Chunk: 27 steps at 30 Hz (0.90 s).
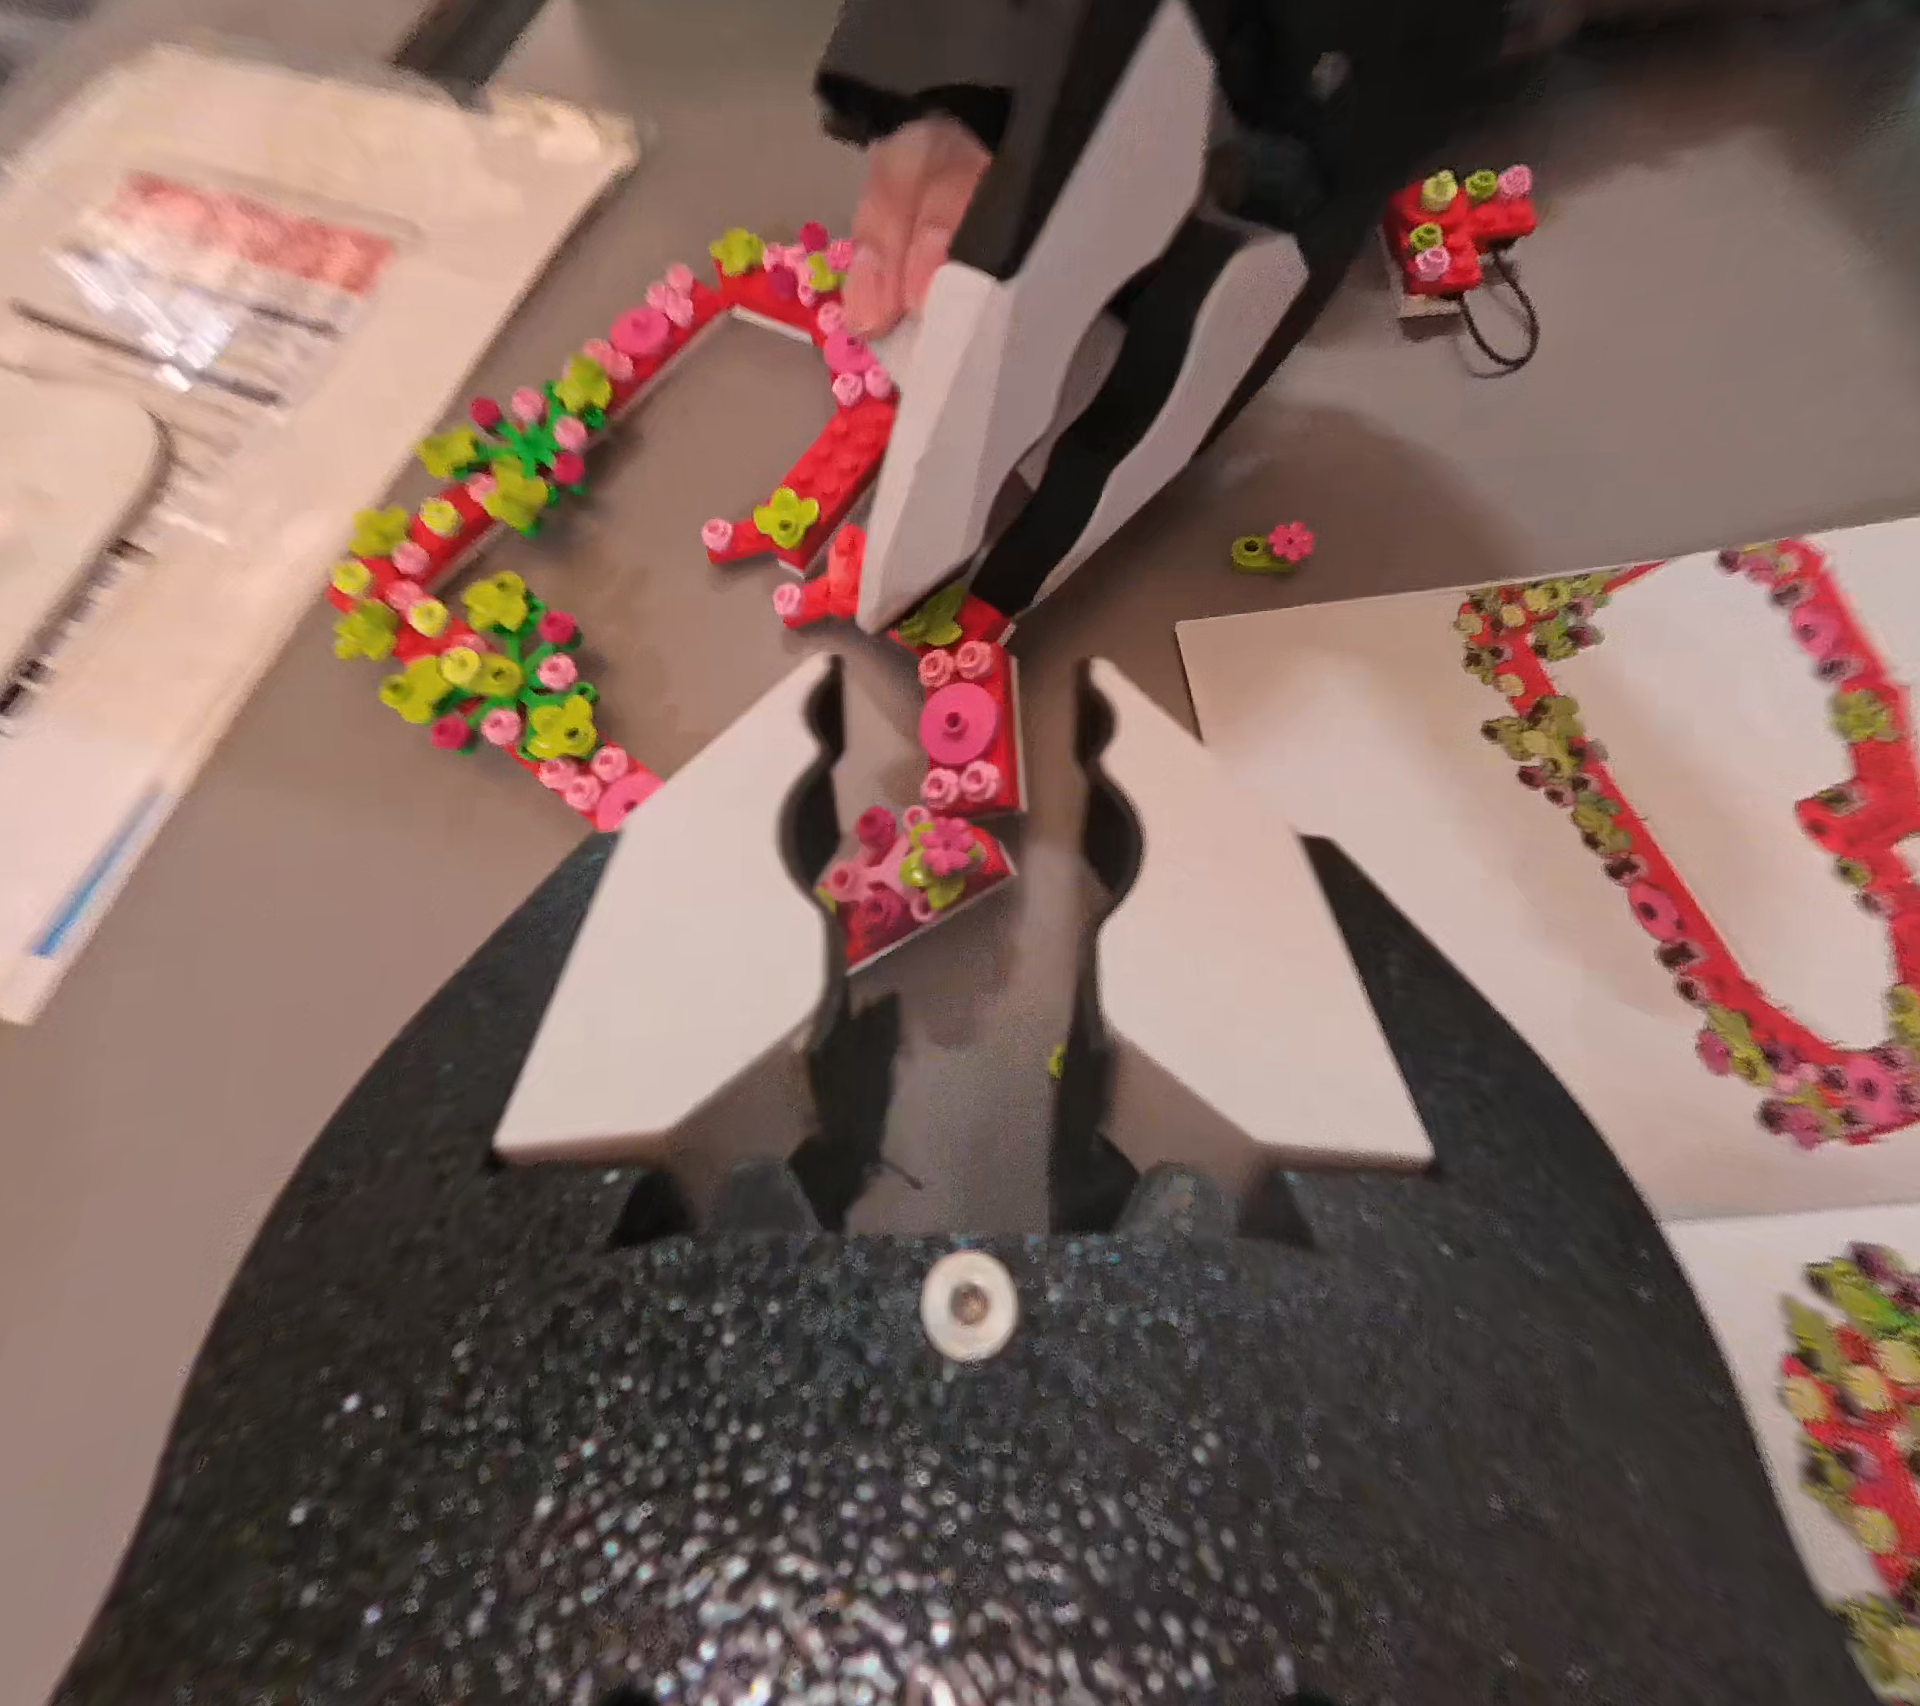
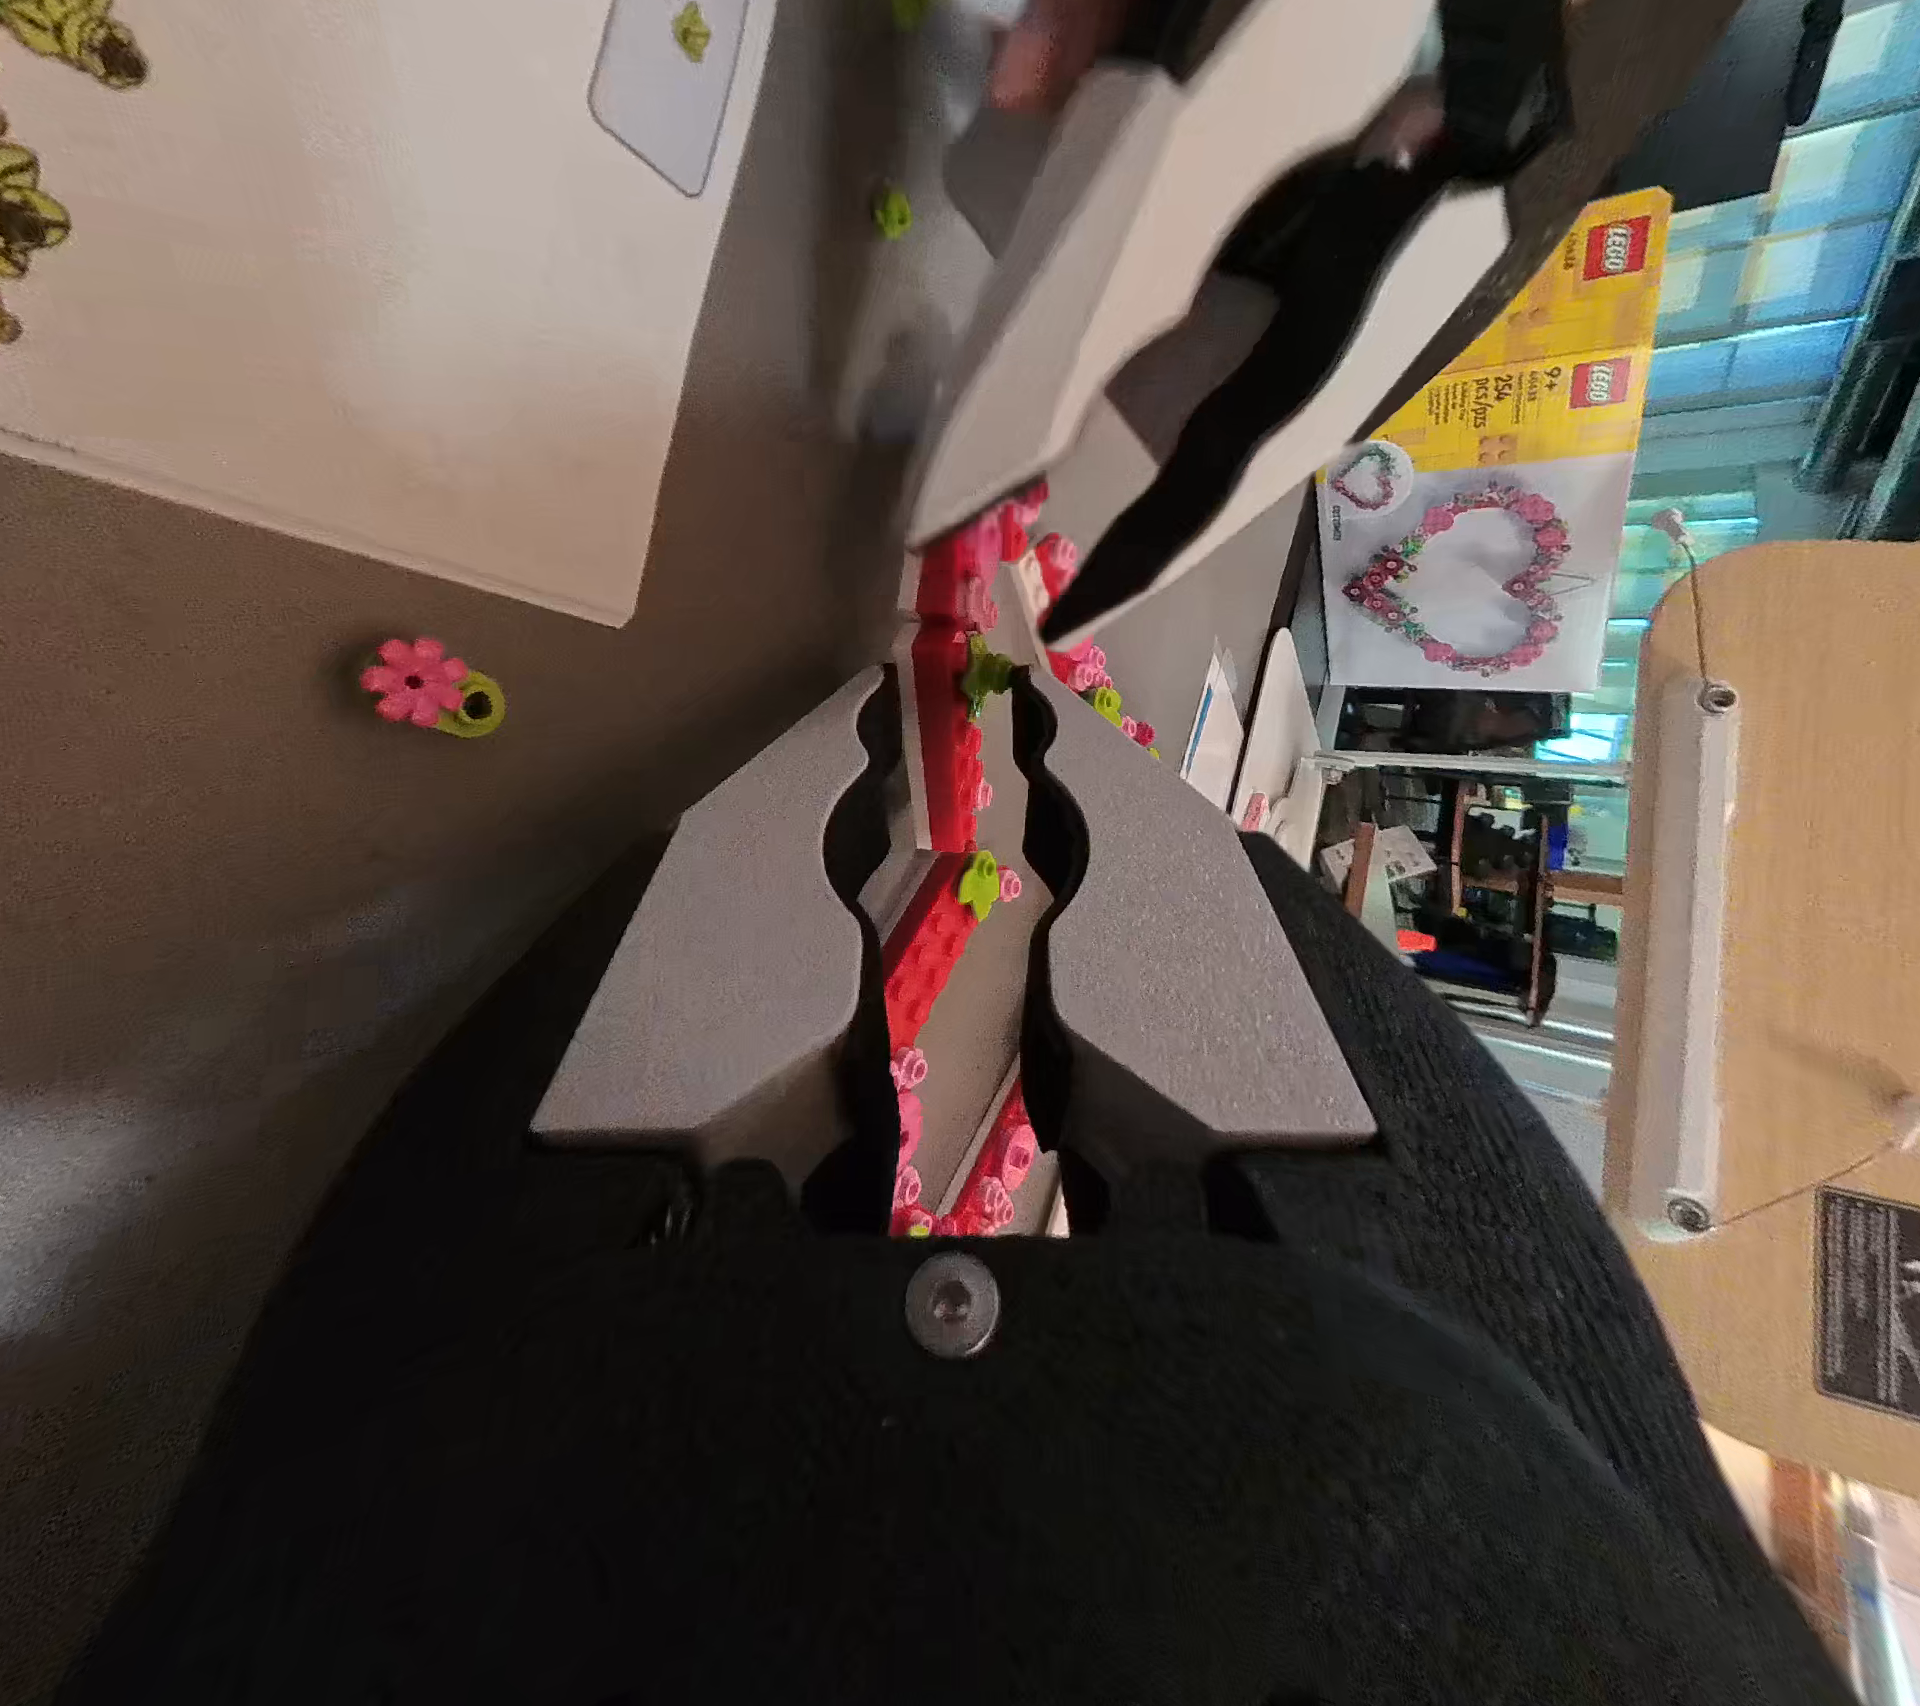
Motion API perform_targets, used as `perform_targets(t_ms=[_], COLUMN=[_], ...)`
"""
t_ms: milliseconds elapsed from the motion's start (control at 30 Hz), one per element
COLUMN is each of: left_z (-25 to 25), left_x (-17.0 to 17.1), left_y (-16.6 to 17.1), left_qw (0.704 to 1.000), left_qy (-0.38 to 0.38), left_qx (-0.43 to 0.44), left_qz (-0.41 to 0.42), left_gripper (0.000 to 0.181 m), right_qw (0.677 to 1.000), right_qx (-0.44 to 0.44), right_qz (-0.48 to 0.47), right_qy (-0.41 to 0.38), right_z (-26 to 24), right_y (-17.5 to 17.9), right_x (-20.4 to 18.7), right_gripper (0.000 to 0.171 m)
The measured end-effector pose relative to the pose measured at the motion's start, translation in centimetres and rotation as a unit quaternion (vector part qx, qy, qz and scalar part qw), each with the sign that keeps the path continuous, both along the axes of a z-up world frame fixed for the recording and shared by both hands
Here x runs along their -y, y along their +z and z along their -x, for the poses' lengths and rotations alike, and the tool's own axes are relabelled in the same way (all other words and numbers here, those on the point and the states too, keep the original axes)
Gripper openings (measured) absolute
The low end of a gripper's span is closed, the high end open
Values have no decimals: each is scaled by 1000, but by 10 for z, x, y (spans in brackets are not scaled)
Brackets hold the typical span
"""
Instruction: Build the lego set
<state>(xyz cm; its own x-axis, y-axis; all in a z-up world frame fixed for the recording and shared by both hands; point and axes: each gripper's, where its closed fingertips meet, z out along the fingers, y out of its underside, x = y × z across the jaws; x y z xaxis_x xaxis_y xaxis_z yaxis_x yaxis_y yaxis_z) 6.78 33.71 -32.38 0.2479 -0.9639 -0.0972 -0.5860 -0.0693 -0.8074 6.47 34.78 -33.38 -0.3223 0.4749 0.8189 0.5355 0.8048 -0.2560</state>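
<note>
Lego heart [image 1: 665, 513], studded red plastic frame with knobbly pink-and-lime blossoms; left jaws apart, right jaws pinching its edge.

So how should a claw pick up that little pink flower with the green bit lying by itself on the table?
Probably from straight above. The pink flower lies flat on the table with its green leaf piece sticking out one side. Close the claw across the flower's round edge, not along the leaf, so it doesn't twist. Nothing sits beside it, so there is room for both fingers.
</note>
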Motion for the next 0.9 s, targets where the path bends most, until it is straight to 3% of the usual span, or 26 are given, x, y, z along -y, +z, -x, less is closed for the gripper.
perform_targets(t_ms=[100, 300, 533, 667, 800, 900], left_z=[0, 2, 4, 4, 2, 5], left_x=[4, 0, -5, -6, -5, -12], left_y=[4, 3, 0, -2, 5, 0], left_qw=[991, 923, 896, 872, 866, 881], left_qy=[-8, -29, -23, -29, -17, 5], left_qx=[-27, -112, -147, -175, -150, -162], left_qz=[-130, -366, -419, -456, -476, -444], left_gripper=[58, 36, 15, 13, 13, 30], right_qw=[1000, 999, 999, 998, 997, 996], right_qx=[-7, -27, -32, -34, -49, -52], right_qz=[10, 29, 38, 50, 65, 71], right_qy=[-6, -11, -10, -9, -9, -5], right_z=[1, 1, 1, 1, 0, -1], right_y=[1, 7, 7, 5, 9, 9], right_x=[-1, -2, -2, -2, -3, -3], right_gripper=[20, 19, 18, 19, 19, 18])
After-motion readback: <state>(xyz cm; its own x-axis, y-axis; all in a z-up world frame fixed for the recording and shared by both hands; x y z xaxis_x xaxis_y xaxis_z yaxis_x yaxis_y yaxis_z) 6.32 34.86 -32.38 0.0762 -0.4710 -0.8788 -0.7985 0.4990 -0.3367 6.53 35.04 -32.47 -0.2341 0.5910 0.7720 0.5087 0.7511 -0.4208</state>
